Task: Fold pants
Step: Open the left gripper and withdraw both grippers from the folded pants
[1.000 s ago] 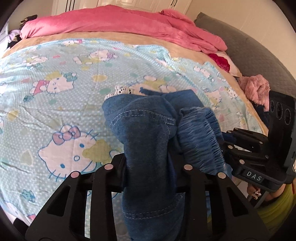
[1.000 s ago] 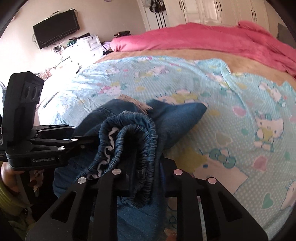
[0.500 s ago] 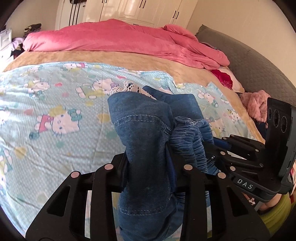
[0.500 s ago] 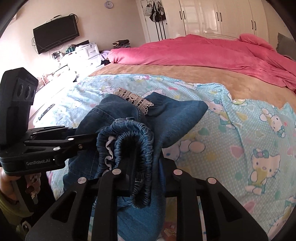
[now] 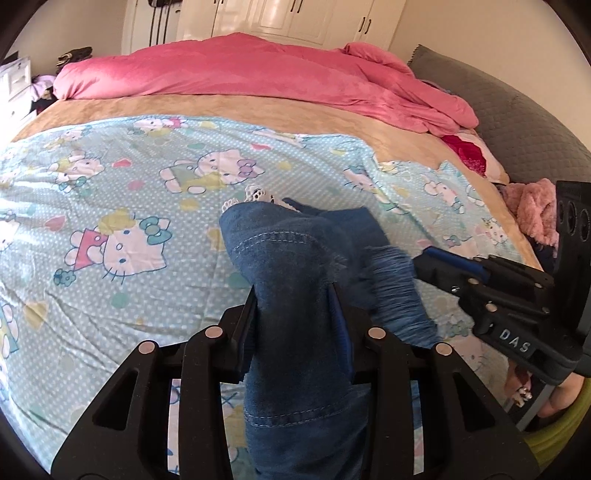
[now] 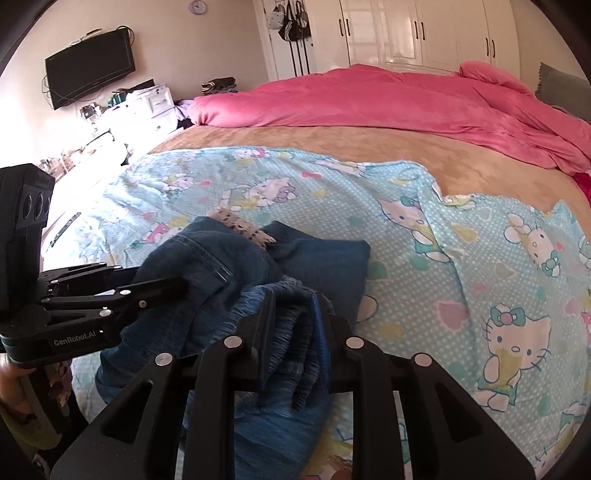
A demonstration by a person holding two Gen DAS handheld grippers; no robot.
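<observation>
The blue denim pants hang bunched between both grippers above the cartoon-cat sheet; white lace trim shows at the far edge. My left gripper is shut on a denim fold. My right gripper is shut on the gathered elastic waistband. In the left wrist view the right gripper comes in from the right, holding the waistband. In the right wrist view the left gripper comes in from the left, clamped on the pants.
A pink duvet lies heaped across the far side of the bed. A grey headboard and a pink fluffy item are at the right. White wardrobes, a TV and a cluttered dresser stand beyond the bed.
Both grippers have lifted the pants and tilted up, so more of the room shows. The right gripper now holds the waistband flatter and further from the left.
</observation>
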